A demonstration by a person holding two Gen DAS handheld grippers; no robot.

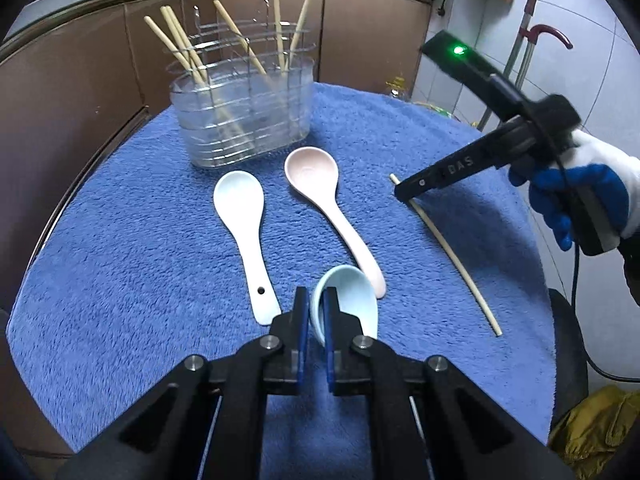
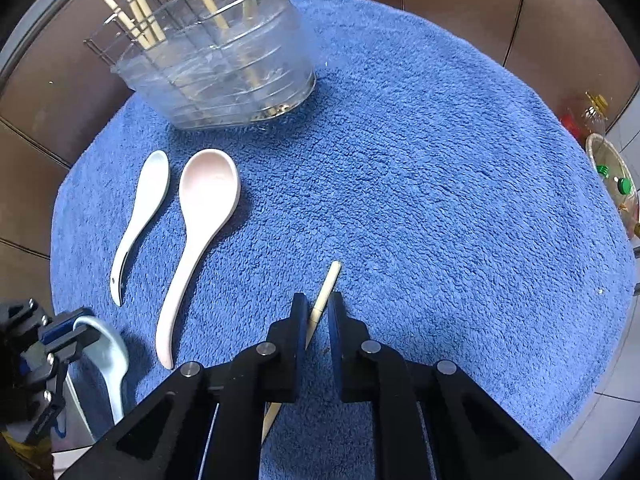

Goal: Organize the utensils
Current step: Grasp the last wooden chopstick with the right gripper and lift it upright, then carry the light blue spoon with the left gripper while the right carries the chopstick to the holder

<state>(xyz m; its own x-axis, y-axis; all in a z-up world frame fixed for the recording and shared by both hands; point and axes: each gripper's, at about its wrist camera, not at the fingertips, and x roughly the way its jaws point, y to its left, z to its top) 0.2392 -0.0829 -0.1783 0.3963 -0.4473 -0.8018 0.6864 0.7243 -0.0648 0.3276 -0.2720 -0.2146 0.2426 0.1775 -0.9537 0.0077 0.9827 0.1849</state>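
Left tongs (image 1: pixel 316 304) at bottom centre of the left wrist view, clenched on the rim of a pale blue spoon (image 1: pixel 352 304), bowl tipped on edge between the blue pads. Same grip seen at lower left of the right wrist view, left tongs (image 2: pixel 70 334) pinching that pale blue spoon (image 2: pixel 108 356) with the handle hanging down. Right tongs (image 2: pixel 318 312) at bottom centre of the right wrist view, jaws parted a little, straddling a lone chopstick (image 2: pixel 326 292) that lies on the blue towel (image 2: pixel 440 200); cannot tell whether the pads touch it. From the left wrist view, right tongs (image 1: pixel 404 192) down at the far tip of the chopstick (image 1: pixel 452 256), held by a hand in a blue and white glove (image 1: pixel 588 196) at right of frame. Just left of the held spoon, a white spoon (image 1: pixel 244 224) flat on the towel (image 1: pixel 120 260), a pink spoon (image 1: pixel 324 204) beside it, bowls pointing up-frame. Beyond them, upper centre, a clear utensil holder (image 1: pixel 244 120) with a wire rack inside and several chopsticks (image 1: pixel 180 44) standing at slants. Brown cabinet fronts (image 1: pixel 80 80) behind, counter edge above them.
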